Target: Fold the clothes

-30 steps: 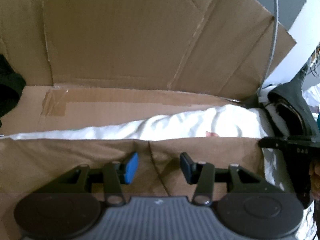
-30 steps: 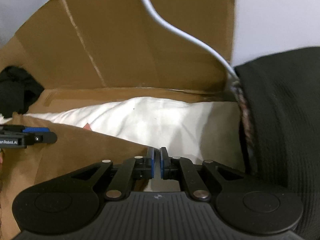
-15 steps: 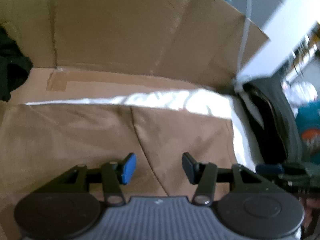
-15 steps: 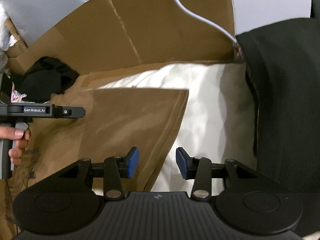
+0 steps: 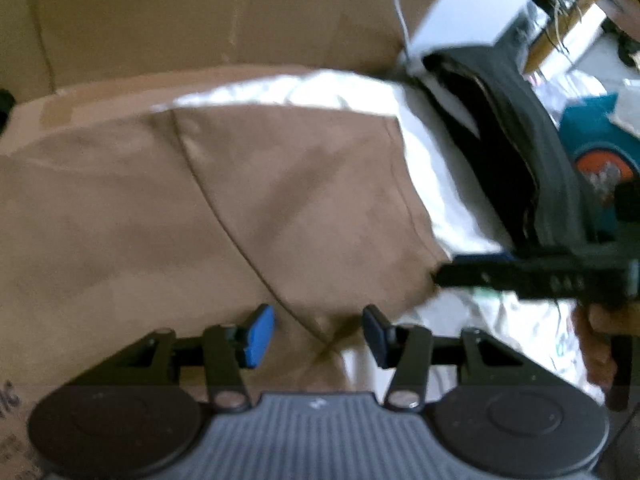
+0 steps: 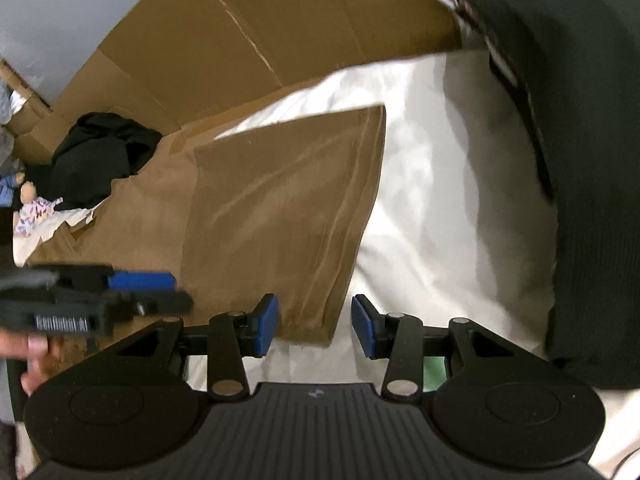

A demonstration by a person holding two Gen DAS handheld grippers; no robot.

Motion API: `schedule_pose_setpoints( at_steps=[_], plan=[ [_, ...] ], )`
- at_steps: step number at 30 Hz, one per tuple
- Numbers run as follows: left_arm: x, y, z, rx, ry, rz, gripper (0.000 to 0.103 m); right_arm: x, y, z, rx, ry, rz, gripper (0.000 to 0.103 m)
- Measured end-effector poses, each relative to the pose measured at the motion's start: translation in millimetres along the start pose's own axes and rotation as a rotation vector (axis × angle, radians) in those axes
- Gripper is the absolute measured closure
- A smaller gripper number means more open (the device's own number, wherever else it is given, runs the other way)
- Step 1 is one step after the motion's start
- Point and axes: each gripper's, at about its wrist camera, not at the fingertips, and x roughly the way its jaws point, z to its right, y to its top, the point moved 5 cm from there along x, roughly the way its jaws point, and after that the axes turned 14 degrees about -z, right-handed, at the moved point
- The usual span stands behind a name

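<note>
A brown garment point(image 5: 240, 208) lies folded flat on a white sheet point(image 5: 440, 184), with a seam running across it. My left gripper point(image 5: 318, 336) hovers over its near edge. Its jaws are closing a little, and no pad presses on the cloth. In the right wrist view the brown garment point(image 6: 280, 208) shows its folded right edge and near corner. That corner lies under my right gripper point(image 6: 314, 326), which stands open and holds nothing. The left gripper point(image 6: 140, 292) shows at the left, and the right gripper point(image 5: 444, 270) shows at the right.
Cardboard walls point(image 6: 280, 20) stand behind the white sheet point(image 6: 440, 200). A black knit garment point(image 6: 592, 160) lies along the right side. A black clothing heap point(image 6: 100, 156) and a small doll point(image 6: 32, 208) sit at the far left. A teal item point(image 5: 592, 148) lies beyond the right edge.
The right gripper went from shut to open and let go of the brown garment, which now lies folded flat. Both views have drawn back, and the left view has swung right.
</note>
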Motion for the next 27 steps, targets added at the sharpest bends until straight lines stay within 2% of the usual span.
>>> schedule_pose_setpoints(
  at_steps=[2, 4, 5, 10, 14, 19, 23, 25, 27],
  plan=[
    [5.6, -6.7, 1.1, -0.002, -0.013, -0.012, 0.051, 3.9, -1.6, 0.0, 0.001, 0.02, -0.001, 0.08],
    [7.5, -10.5, -0.3, -0.013, -0.026, -0.007, 0.052, 6.3, -4.3, -1.1, -0.024, 0.016, -0.008, 0.095],
    [7.4, -11.0, -0.9, -0.018, -0.032, -0.005, 0.052, 6.7, -5.8, -0.7, -0.035, 0.011, -0.01, 0.097],
    [5.0, -13.4, -1.3, -0.013, -0.043, -0.015, 0.061, 2.4, -12.8, 2.8, -0.066, -0.009, -0.006, 0.099],
    [4.1, -18.6, 1.6, 0.004, -0.047, -0.034, 0.061, -1.9, -18.4, 3.6, -0.095, -0.042, -0.005, 0.101],
    [3.6, -26.9, 5.6, 0.021, -0.067, -0.062, 0.061, -4.7, -20.2, 9.5, -0.091, -0.093, -0.016, 0.102],
    [-8.9, -24.8, 6.7, 0.012, -0.104, -0.036, 0.061, -15.7, -19.6, 9.5, -0.079, -0.106, 0.011, 0.099],
    [-14.1, -22.7, 6.4, 0.01, -0.101, -0.015, 0.054, -24.7, -17.1, 4.8, -0.089, -0.105, 0.044, 0.096],
    [-20.3, -18.2, 4.1, 0.0, -0.081, 0.014, 0.052, -29.1, -12.8, -3.4, -0.111, -0.105, 0.065, 0.095]
  ],
)
